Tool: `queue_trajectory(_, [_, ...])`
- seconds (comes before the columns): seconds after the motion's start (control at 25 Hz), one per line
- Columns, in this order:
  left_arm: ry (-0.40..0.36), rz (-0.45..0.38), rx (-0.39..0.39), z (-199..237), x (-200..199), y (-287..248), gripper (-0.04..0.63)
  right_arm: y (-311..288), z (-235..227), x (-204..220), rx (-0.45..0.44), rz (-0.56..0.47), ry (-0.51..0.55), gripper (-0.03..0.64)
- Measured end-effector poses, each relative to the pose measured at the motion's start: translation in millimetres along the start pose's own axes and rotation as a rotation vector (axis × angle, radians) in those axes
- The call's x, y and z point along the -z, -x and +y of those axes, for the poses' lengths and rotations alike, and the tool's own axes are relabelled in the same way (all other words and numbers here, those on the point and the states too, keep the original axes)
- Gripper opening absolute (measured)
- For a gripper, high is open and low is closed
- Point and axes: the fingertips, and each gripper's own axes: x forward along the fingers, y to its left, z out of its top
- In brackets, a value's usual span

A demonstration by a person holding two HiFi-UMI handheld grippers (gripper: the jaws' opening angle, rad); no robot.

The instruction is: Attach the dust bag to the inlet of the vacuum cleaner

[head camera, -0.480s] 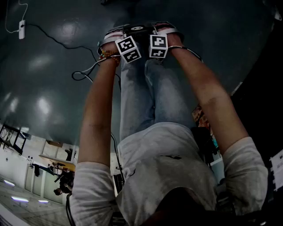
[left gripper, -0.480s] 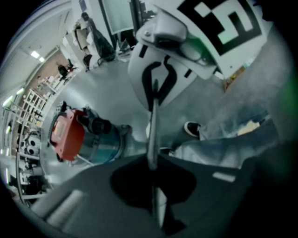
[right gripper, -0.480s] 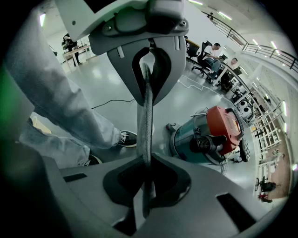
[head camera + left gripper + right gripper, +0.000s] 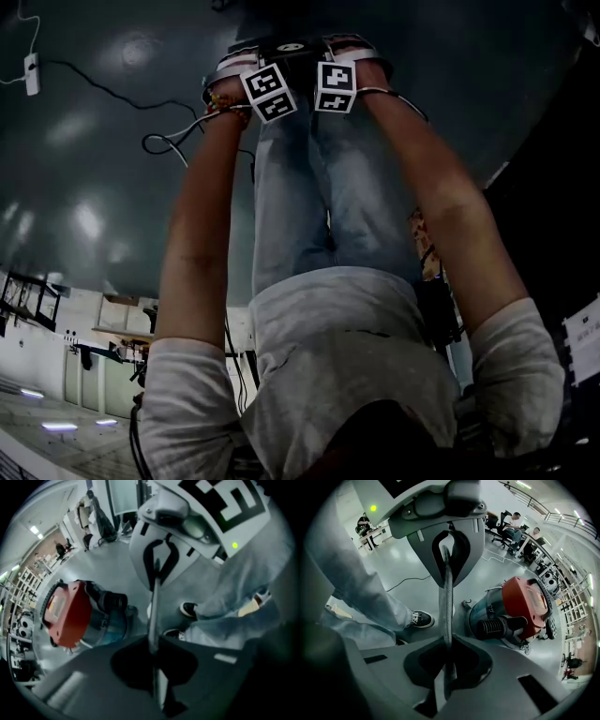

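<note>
Left tongs and right tongs clamped on thin dust bag (edge-on), vacuum cleaner beyond

head view: on the person's head, steeply down past their torso and arms. The left gripper and right gripper are farthest off, over the floor.
left gripper view: along its own jaws, right gripper close ahead, vacuum cleaner near at left.
right gripper view: mirrored, left gripper close ahead, vacuum cleaner at right.
shared by gripper views: vacuum cleaner, shoe, edge-on dust bag.
</note>
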Motion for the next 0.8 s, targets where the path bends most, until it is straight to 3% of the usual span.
queue_trajectory(0.28, [0.049, 0.051, 0.040, -9, 29, 36, 0.014, 17, 4, -40, -0.039, -0.064, -0.011, 0.026])
queue_trajectory(0.56, [0.069, 0.052, -0.013, 41, 40, 65, 0.014, 38, -48, -65, -0.012, -0.109, -0.048, 0.026])
queue_trajectory(0.8, [0.006, 0.072, -0.022, 37, 39, 63, 0.014, 31, -42, -62, -0.038, -0.095, -0.044, 0.026])
